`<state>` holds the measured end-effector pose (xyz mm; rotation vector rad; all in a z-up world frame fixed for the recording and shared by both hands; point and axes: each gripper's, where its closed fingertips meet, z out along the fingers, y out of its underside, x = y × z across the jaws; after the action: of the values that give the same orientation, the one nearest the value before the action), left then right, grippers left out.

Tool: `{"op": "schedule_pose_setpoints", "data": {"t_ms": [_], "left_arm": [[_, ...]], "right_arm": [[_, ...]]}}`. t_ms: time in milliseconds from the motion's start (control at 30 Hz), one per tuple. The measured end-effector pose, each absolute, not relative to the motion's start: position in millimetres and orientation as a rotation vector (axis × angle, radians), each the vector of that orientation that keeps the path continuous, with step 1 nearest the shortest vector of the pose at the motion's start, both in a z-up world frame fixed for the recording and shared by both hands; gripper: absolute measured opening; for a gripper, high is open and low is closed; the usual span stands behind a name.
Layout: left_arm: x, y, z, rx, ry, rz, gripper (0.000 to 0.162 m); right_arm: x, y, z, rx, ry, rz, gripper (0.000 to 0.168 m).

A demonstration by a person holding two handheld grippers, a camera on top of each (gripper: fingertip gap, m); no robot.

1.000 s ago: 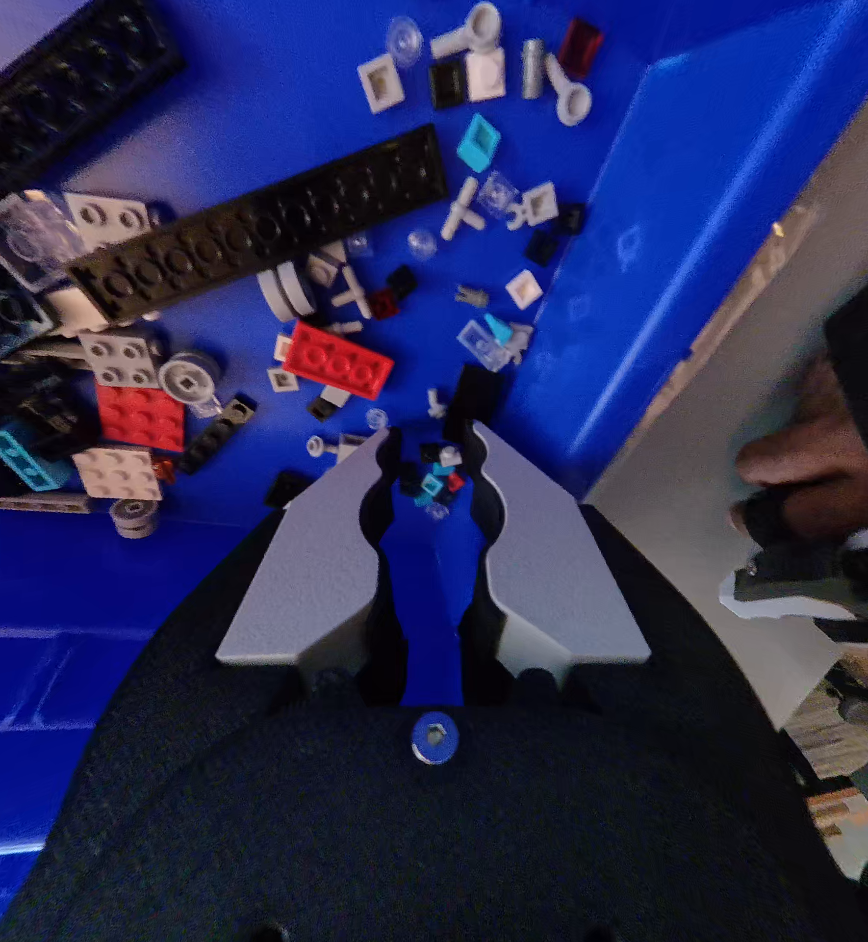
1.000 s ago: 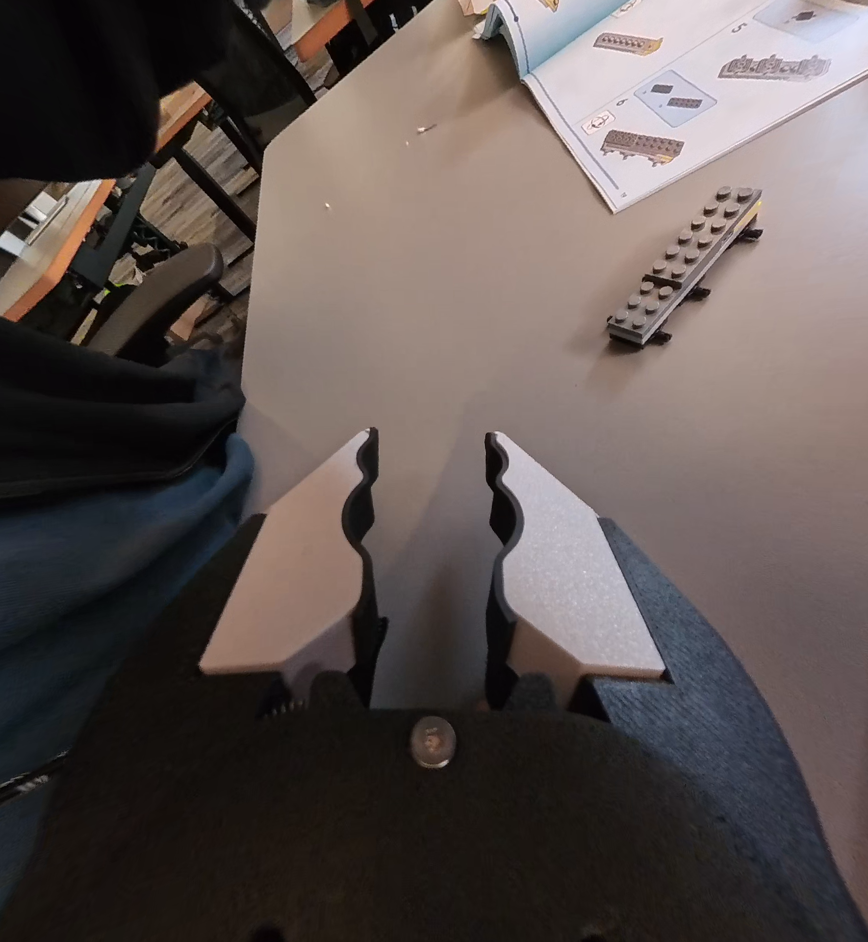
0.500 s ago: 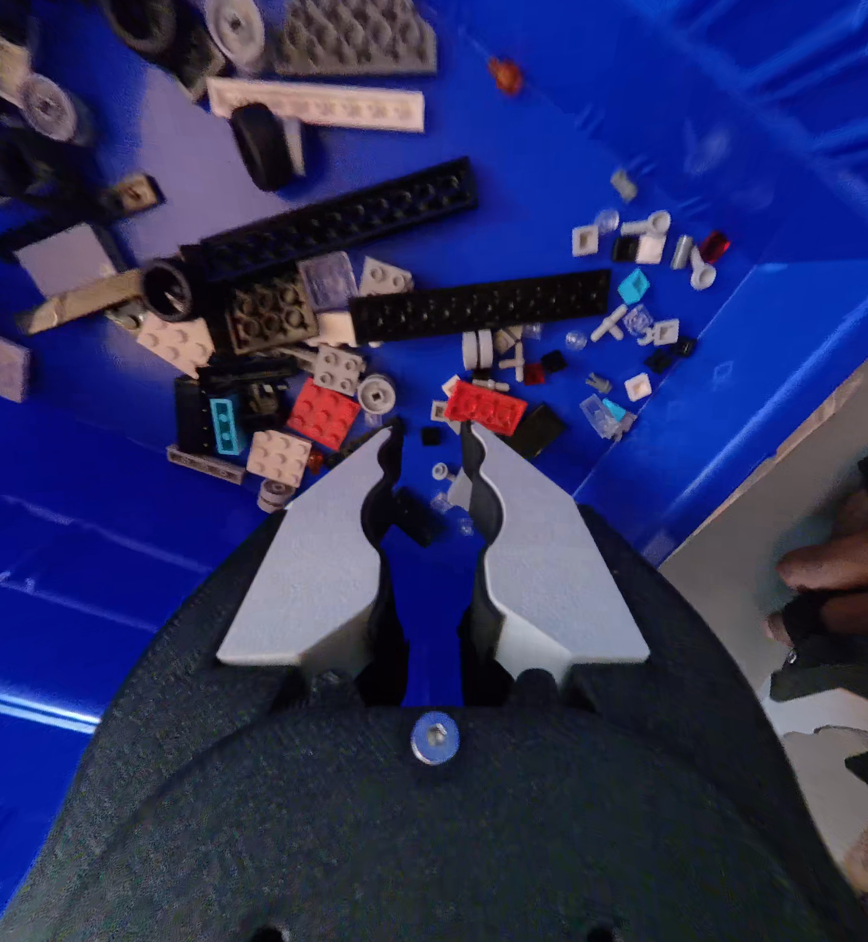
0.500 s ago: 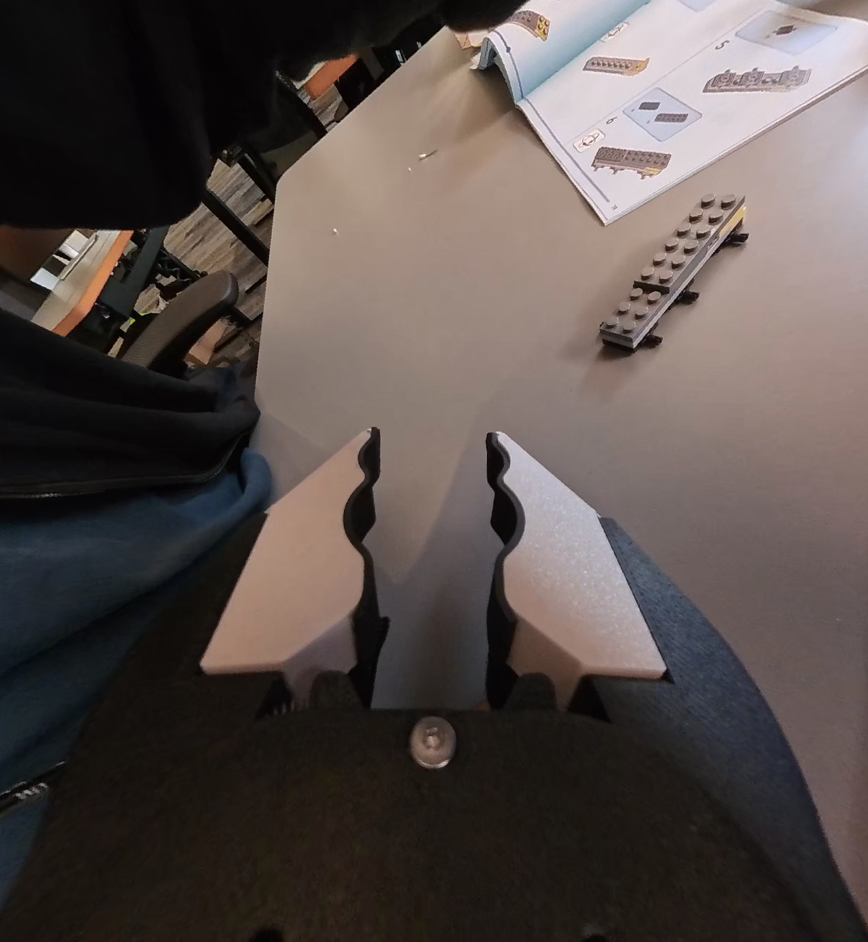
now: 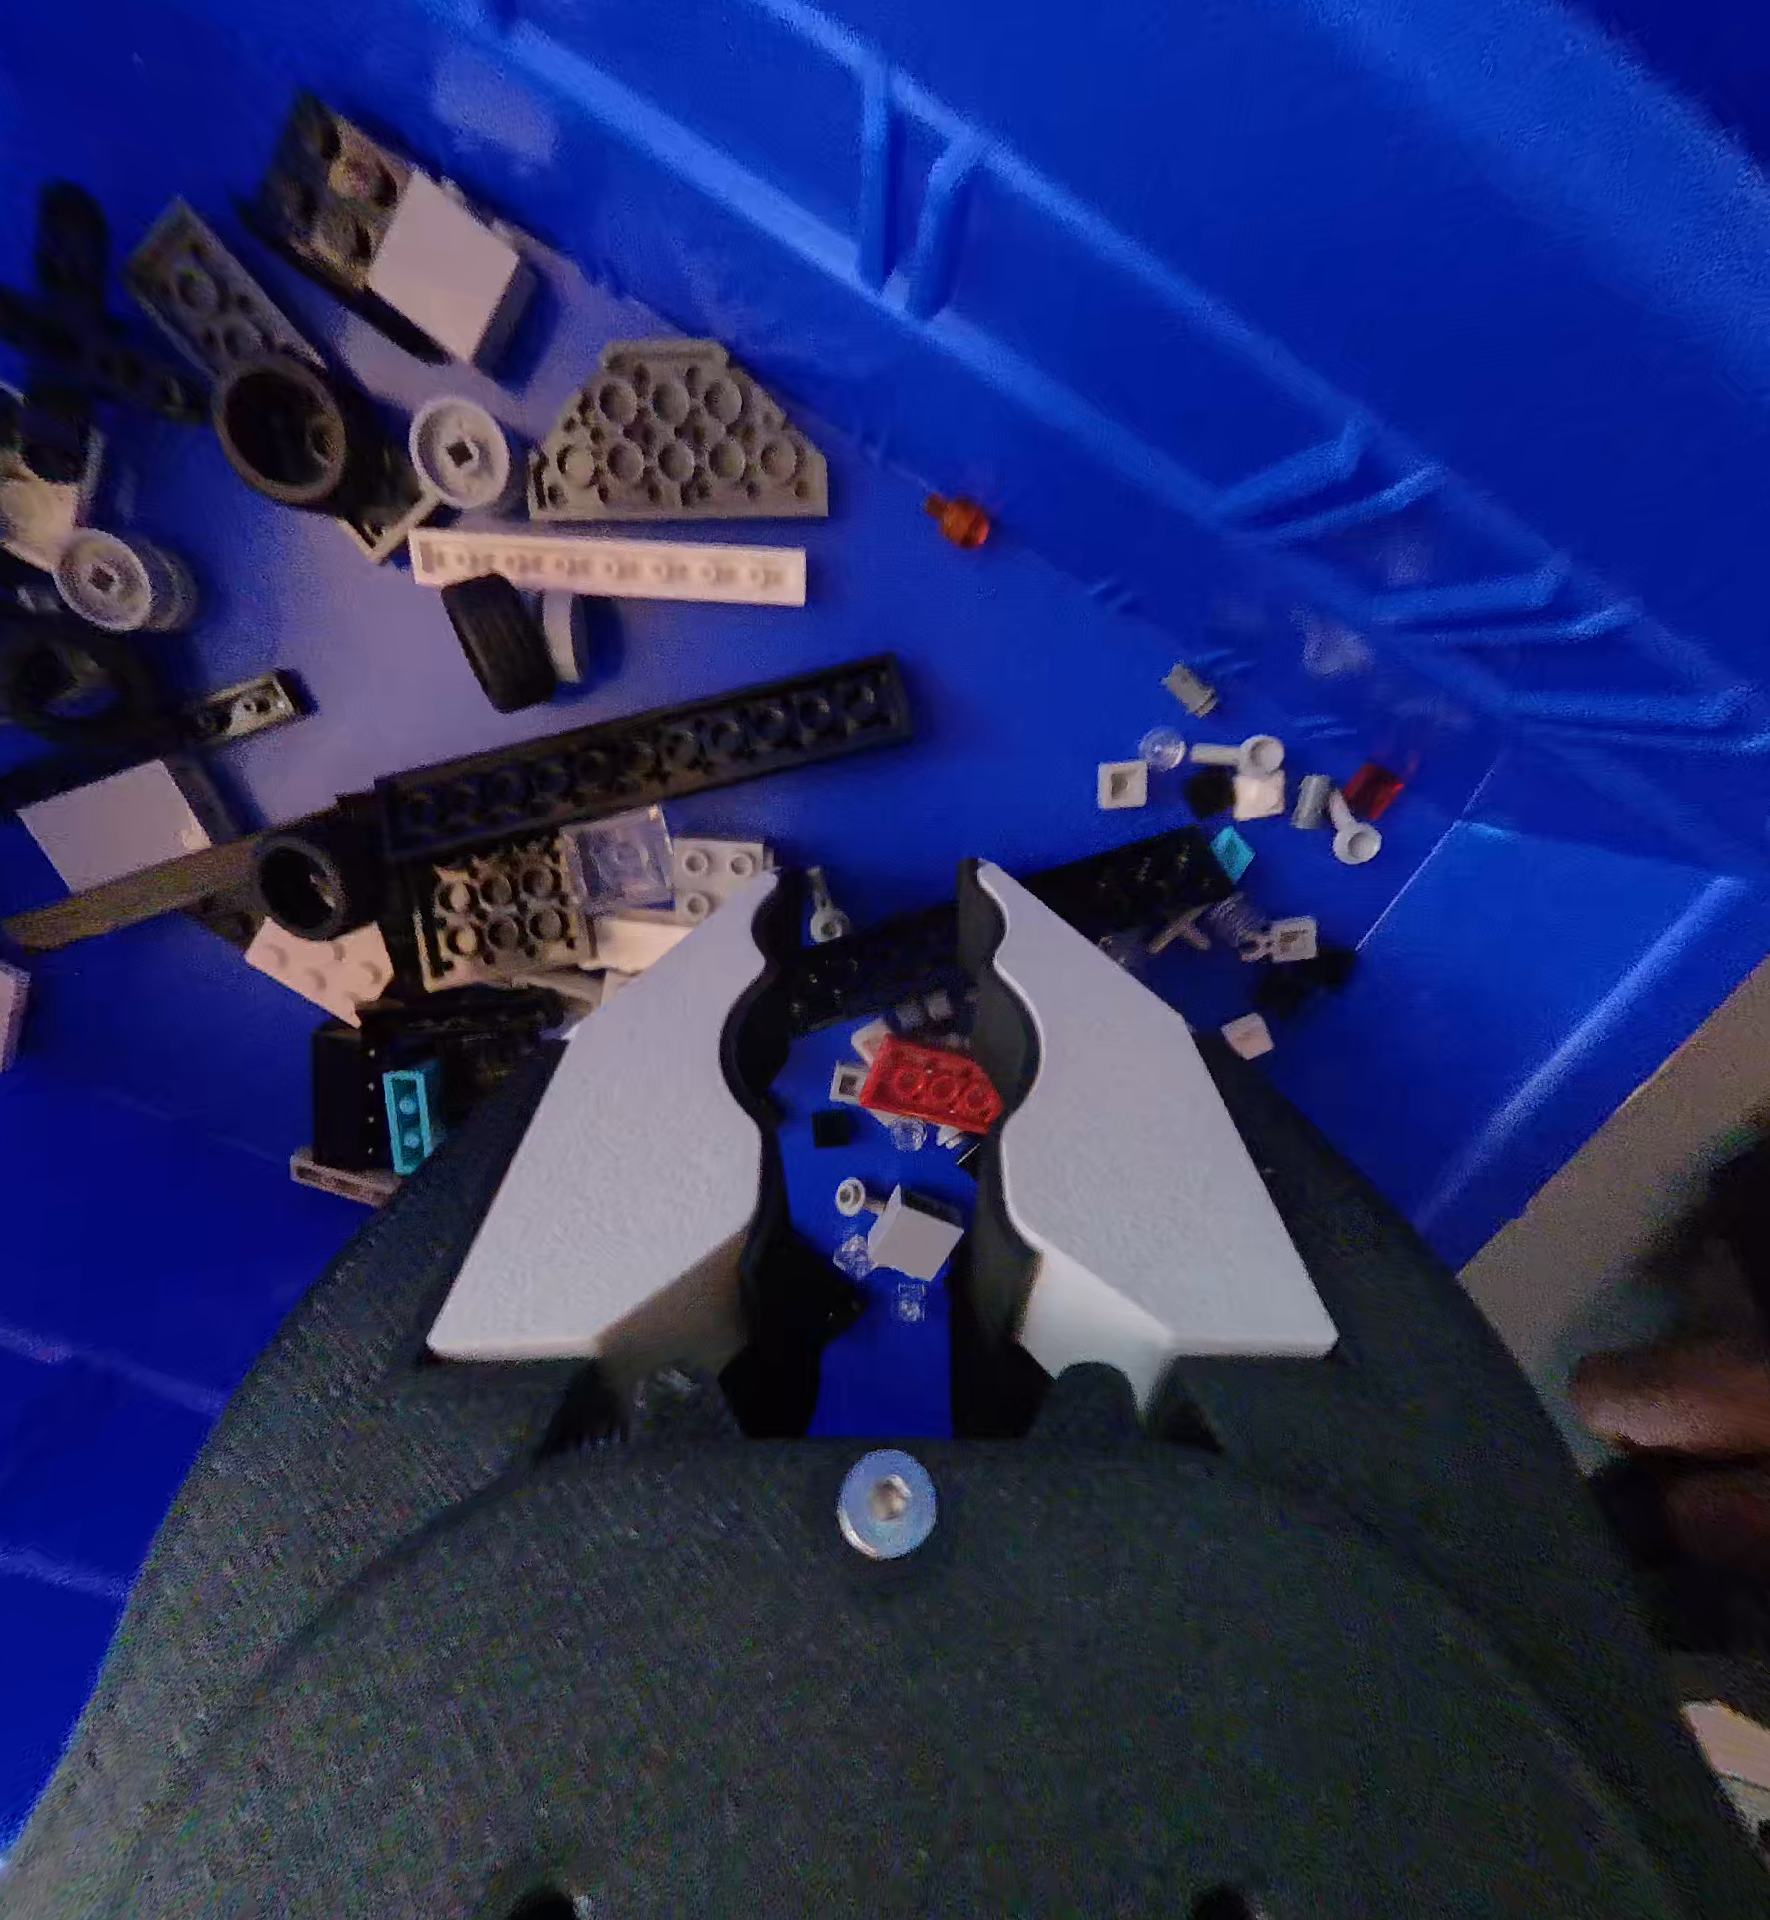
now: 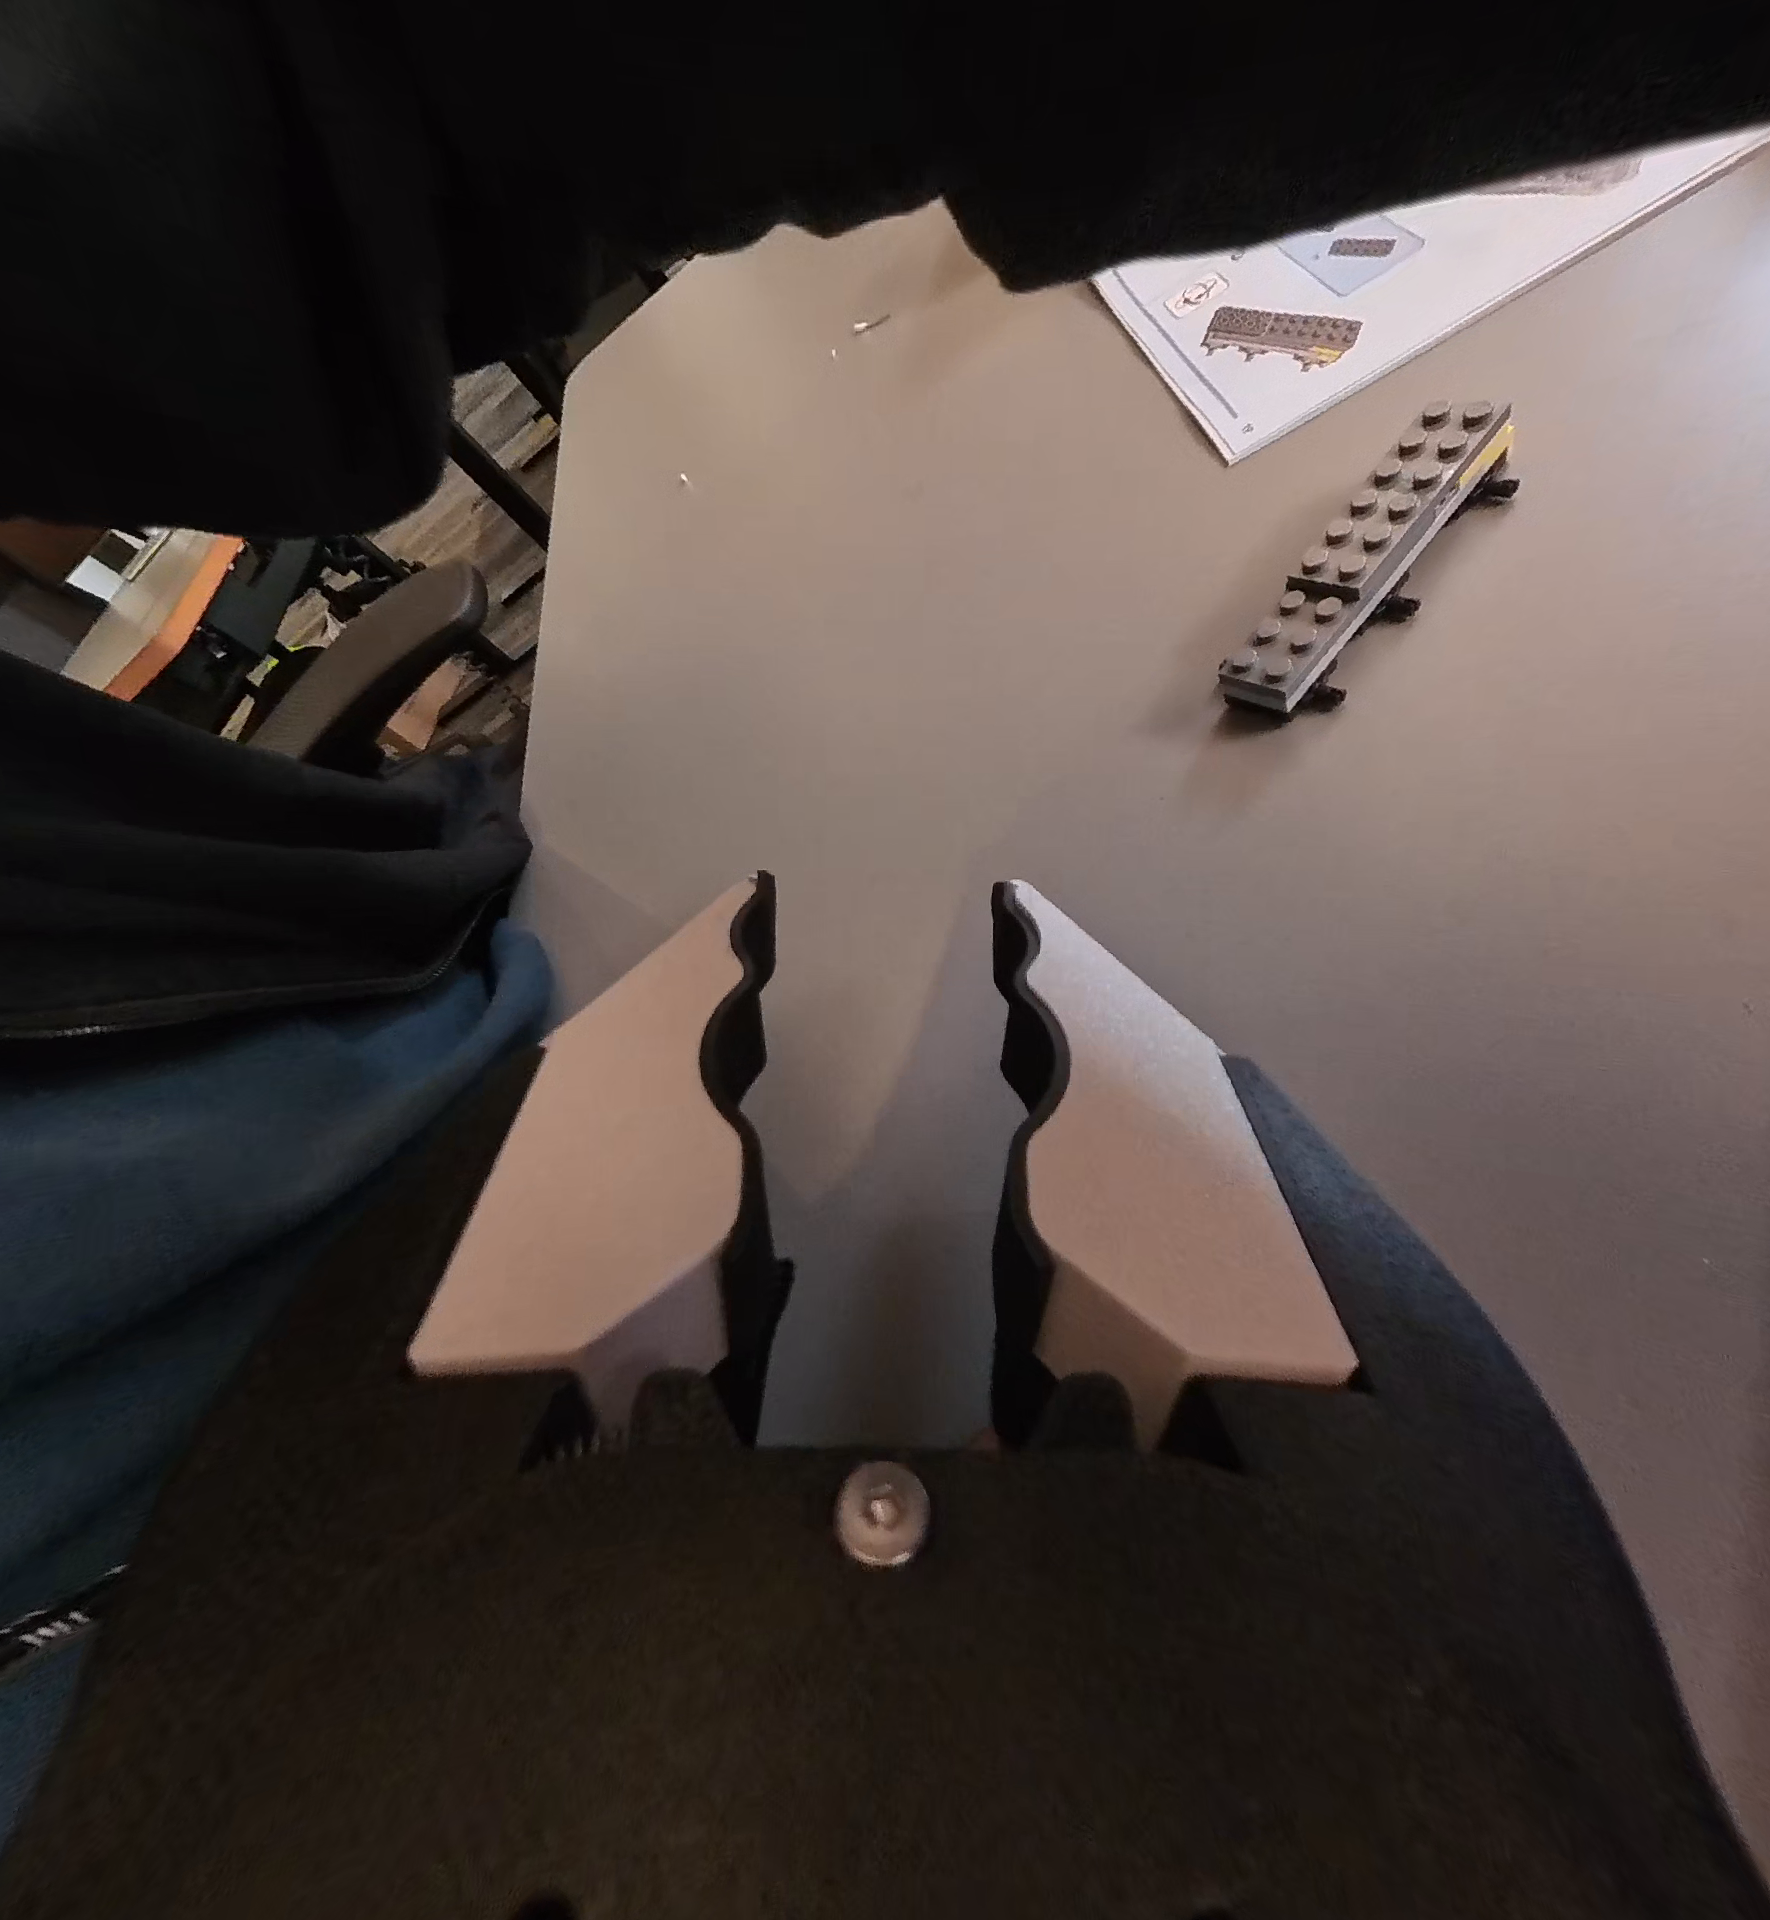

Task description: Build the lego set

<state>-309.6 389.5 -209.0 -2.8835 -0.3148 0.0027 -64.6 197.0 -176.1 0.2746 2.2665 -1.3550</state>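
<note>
Bricks lie loose all over the floor of a blue bin (image 5: 1276, 343) in the left wrist view, likely so they cannot roll off the table. The left gripper (image 5: 870, 894) hangs above them near the middle of the frame. Its jaws are apart and hold nothing. Through the gap you can see a small red brick (image 5: 928, 1086) and a little white piece (image 5: 912, 1236) below it. I think the gripper is up here to hunt for the next part. Two long black plates (image 5: 642, 753) lie left of the middle. A grey wedge plate (image 5: 673, 436) sits at upper left, with black tires (image 5: 278, 431) beside it. Tiny bits are bunched at the right, near the bin wall.

In the right wrist view, the right gripper (image 6: 881, 894) waits low over the grey table (image 6: 964, 623). Its jaws are also apart and empty, probably ready to help once a part is picked. The build (image 6: 1369, 561) rests flat at the upper right, well apart from the gripper. It is a long, thin, dark grey strip with studs on top, a bit of yellow at the far end and small black feet under it. The booklet (image 6: 1380, 260) lies open just past it, likely so the steps are easy to see. A dark sleeve (image 6: 445, 156) covers the top of the frame.
</note>
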Motion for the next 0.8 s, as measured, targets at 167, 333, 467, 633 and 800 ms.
{"op": "schedule_pose_setpoints", "data": {"t_ms": [167, 333, 467, 633, 800], "left_arm": [[-304, 365, -212, -2.959, -0.381, -0.031, 0.032], [-320, 365, -197, -2.873, -0.487, 0.051, 0.031], [-347, 375, -187, -2.779, -0.546, 0.164, 0.031], [-368, 373, -199, -2.831, -0.555, 0.264, 0.032], [-365, 370, -202, -2.873, -0.586, 0.173, 0.029]], "right_arm": [[-65, 197, -175, 0.278, 2.259, -1.358, 0.042], [-64, 197, -177, 0.269, 2.27, -1.349, 0.043], [-64, 197, -177, 0.271, 2.272, -1.348, 0.043], [-64, 197, -177, 0.27, 2.273, -1.35, 0.042], [-64, 197, -176, 0.271, 2.269, -1.354, 0.042]]}}
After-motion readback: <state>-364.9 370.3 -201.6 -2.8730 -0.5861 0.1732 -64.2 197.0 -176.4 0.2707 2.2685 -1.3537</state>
